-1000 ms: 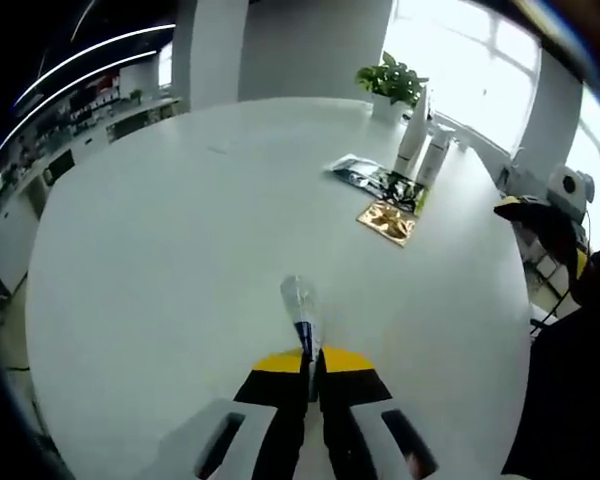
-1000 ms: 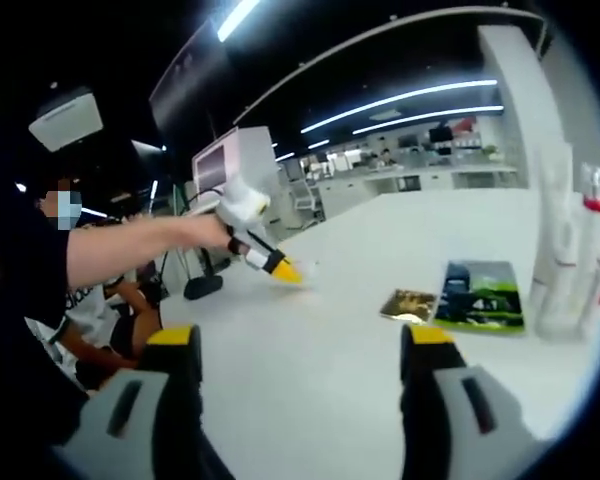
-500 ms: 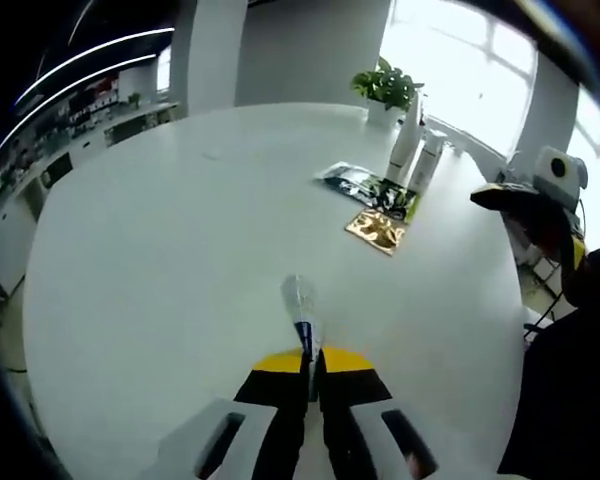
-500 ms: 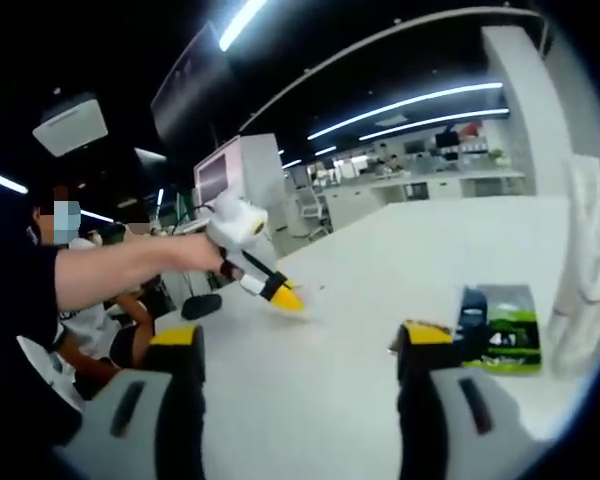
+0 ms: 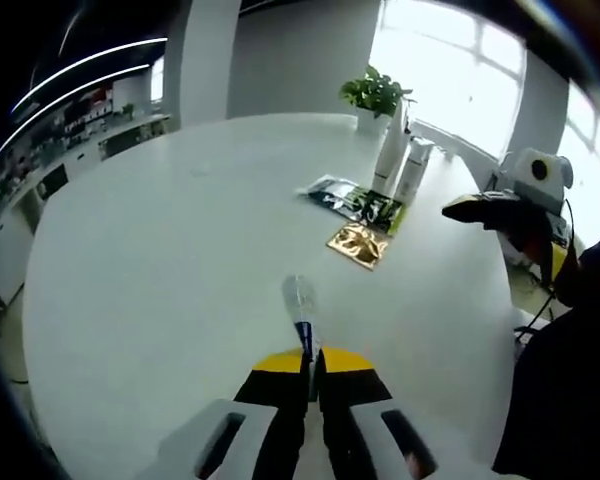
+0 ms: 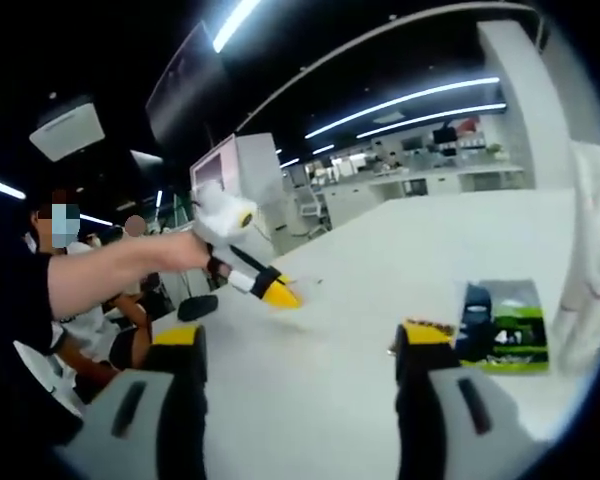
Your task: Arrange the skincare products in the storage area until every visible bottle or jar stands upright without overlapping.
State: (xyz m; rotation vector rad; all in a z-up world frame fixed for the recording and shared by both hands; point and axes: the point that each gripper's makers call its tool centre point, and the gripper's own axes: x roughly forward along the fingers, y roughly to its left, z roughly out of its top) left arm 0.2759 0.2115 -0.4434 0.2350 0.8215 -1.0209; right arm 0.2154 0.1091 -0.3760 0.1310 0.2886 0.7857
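My left gripper (image 5: 311,362) is clamped on a small clear tube (image 5: 300,303) with a dark blue end; jaws pressed together, tube poking forward just above the white table (image 5: 160,250). In the right gripper view I see that same gripper (image 6: 278,293) angled down toward the table, a person's forearm (image 6: 110,275) stretched out behind it. My right gripper (image 6: 300,345) hangs over the table with jaws spread wide, nothing between them. Count: two tall white bottles (image 5: 400,160) standing upright at the far edge beside a potted plant (image 5: 374,93), one green-black packet (image 5: 358,203) lying flat near them, one gold packet (image 5: 357,244) flat just beside it, one tube in my grip.
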